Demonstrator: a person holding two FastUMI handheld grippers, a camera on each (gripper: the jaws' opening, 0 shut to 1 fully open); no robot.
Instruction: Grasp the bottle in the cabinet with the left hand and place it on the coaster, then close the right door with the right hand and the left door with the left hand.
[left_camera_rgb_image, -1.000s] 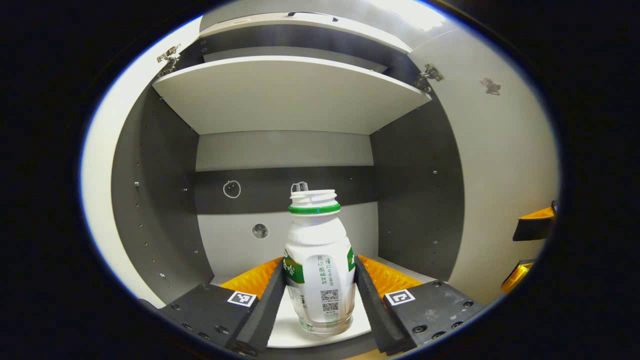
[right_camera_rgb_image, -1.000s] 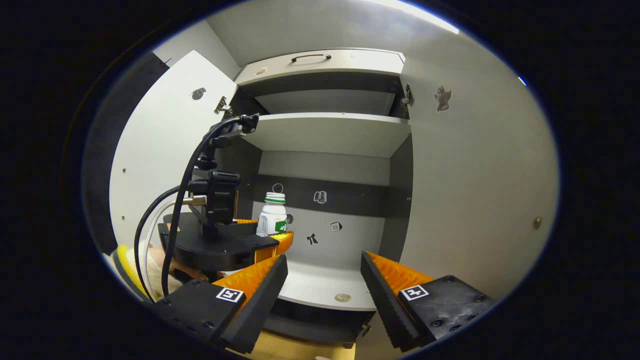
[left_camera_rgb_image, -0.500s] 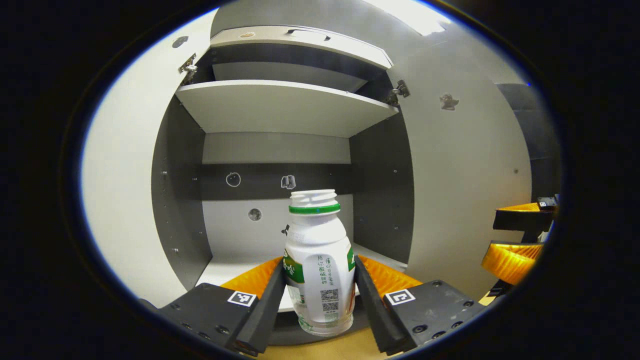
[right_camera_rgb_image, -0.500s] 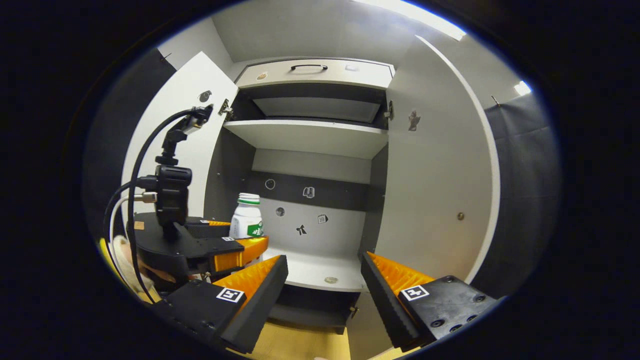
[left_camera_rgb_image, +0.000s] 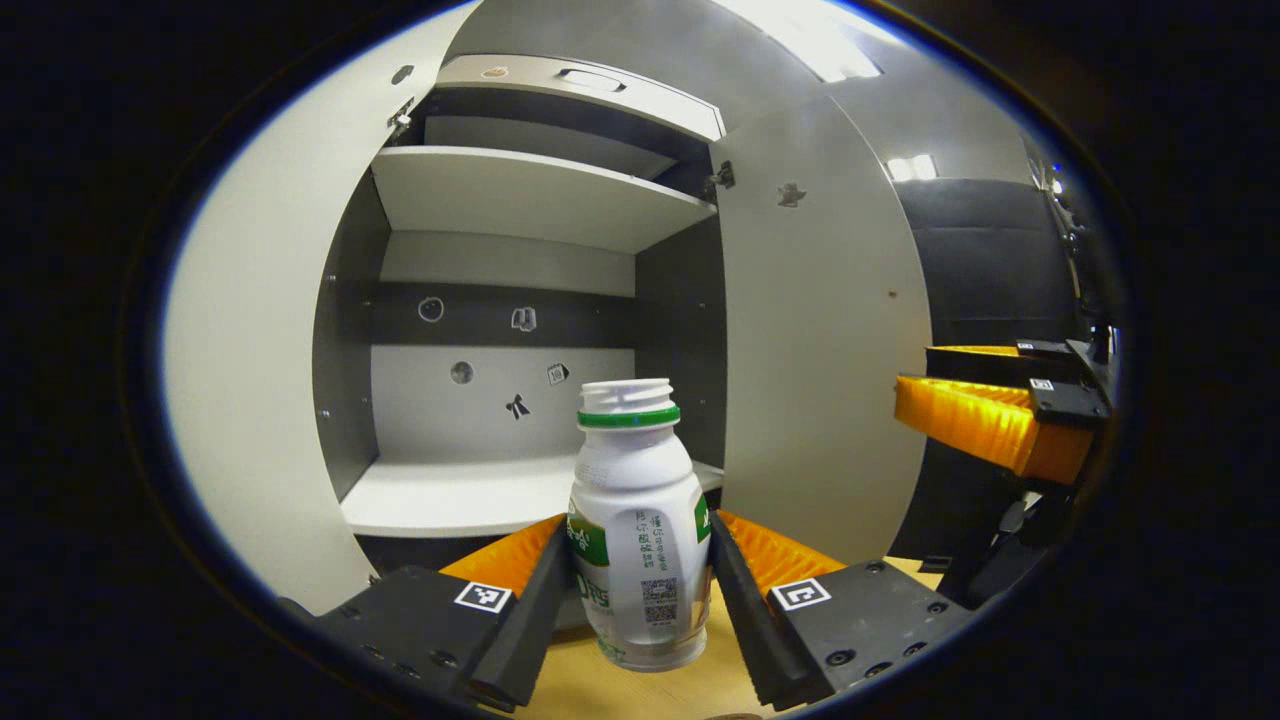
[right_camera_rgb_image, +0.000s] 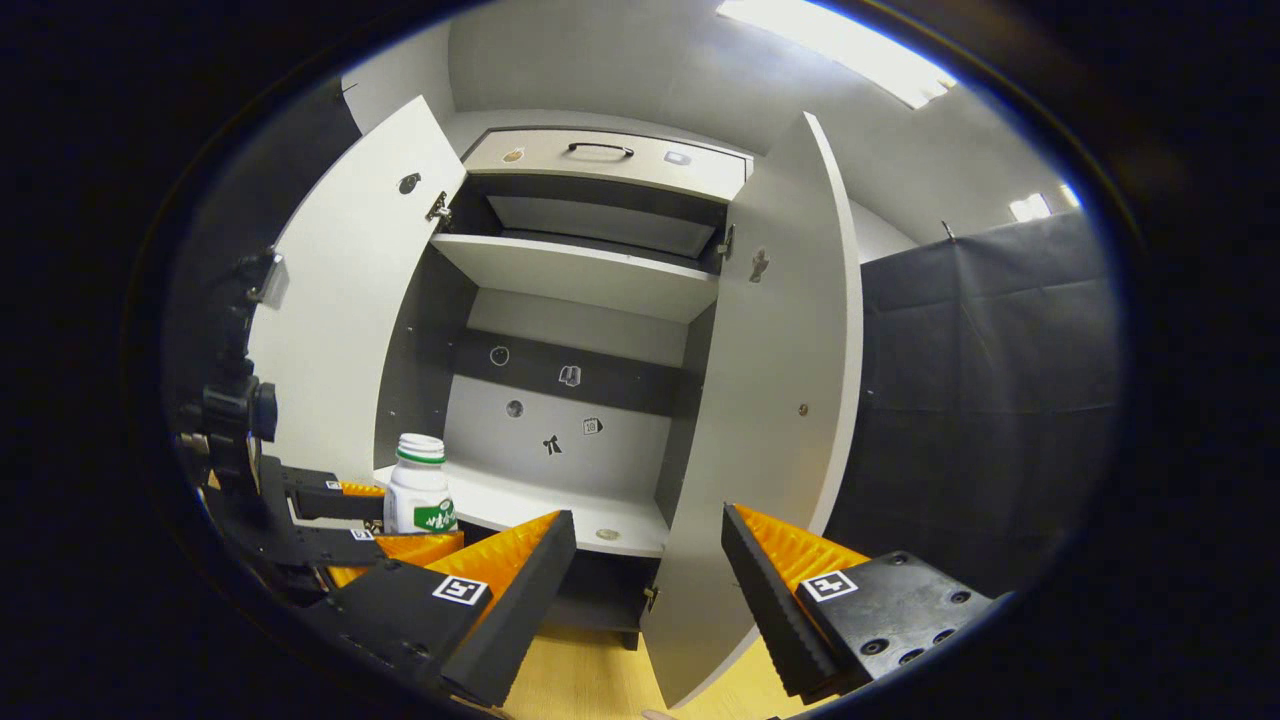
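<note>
left gripper (left_camera_rgb_image: 640, 590) clamped on bottle (left_camera_rgb_image: 638, 540), both fingers pressing its sides | bottle upright, held in front of cabinet (left_camera_rgb_image: 520, 200), over wooden surface (left_camera_rgb_image: 600, 690), seemingly not touching it | right gripper (right_camera_rgb_image: 648, 580) wide open, empty | both doors open

A staged recording booth is indicated rather than a real home: a grey two-door cabinet (right_camera_rgb_image: 590, 300) with small stickers (right_camera_rgb_image: 569, 375) on its back panel is set on a wooden tabletop (right_camera_rgb_image: 590, 680), black cloth (right_camera_rgb_image: 990, 400) is hung beside it, and ceiling light panels (right_camera_rgb_image: 850, 45) are seen overhead.
</note>
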